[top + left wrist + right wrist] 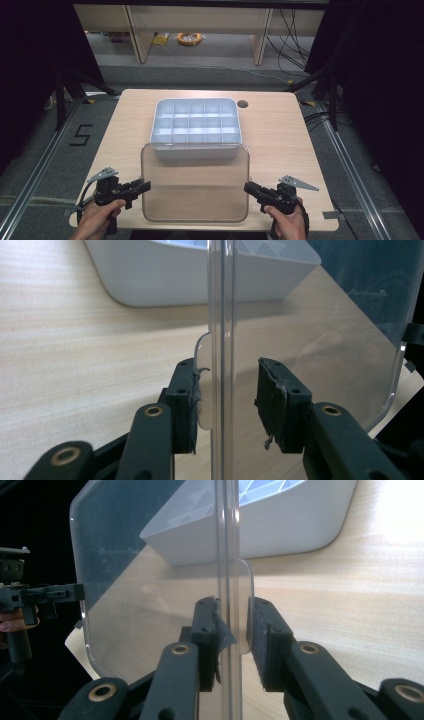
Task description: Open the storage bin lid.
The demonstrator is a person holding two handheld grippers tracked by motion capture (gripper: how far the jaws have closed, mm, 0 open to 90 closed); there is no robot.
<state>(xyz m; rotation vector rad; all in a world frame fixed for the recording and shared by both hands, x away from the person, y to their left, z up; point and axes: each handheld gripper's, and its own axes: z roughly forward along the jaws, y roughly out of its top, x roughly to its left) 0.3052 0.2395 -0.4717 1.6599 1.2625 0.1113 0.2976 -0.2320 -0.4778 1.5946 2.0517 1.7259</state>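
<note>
One counter (280, 125) carries one white divided tray (196, 125), just beyond both claws. One clear lid (196, 182) hangs between them, its far edge over the tray's near wall. Two claws hold it: the left claw (142, 187) is closed on the lid's left edge tab, the right claw (251, 188) closed on the right tab. The grips are thin and on slick plastic; I judge that uneven lifting or pulling apart could slip a tab free and drop the lid askew.
</note>
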